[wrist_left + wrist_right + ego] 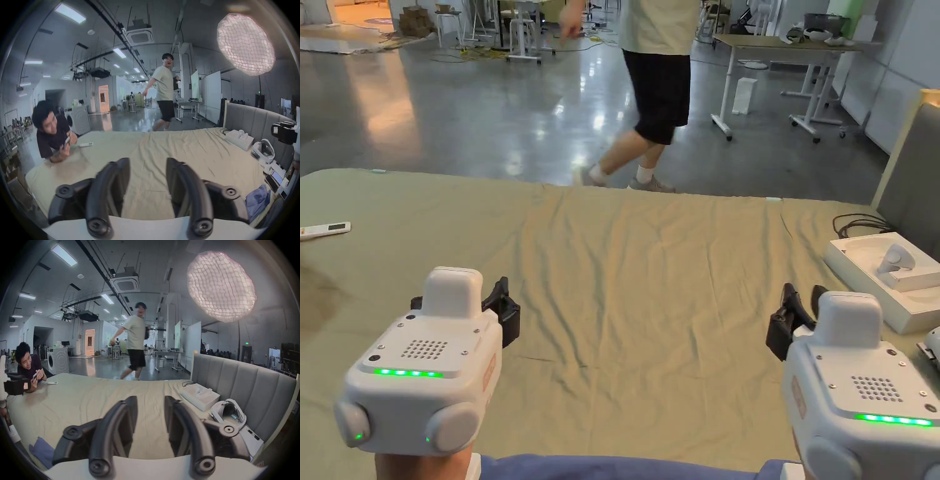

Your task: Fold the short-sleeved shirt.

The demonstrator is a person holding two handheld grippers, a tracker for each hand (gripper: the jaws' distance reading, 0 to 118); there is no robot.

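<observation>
At the near edge of the bed, a crumpled blue fabric garment (625,467), apparently the shirt, is mostly cut off by the bottom of the head view. It lies between the two white handheld grippers. The left gripper (148,172) and right gripper (150,408) both hover over the sheet with black jaws apart, gripping nothing. Beyond them a wide stretch of wrinkled olive-green bed sheet (650,275) lies open. A white remote control (324,230) sits near the far left edge; a white open box (862,275) sits at the right, beside a grey padded headboard (243,386). Past the far edge, a person in black shorts (656,94) walks across the shiny floor, cut off above the waist.
</observation>
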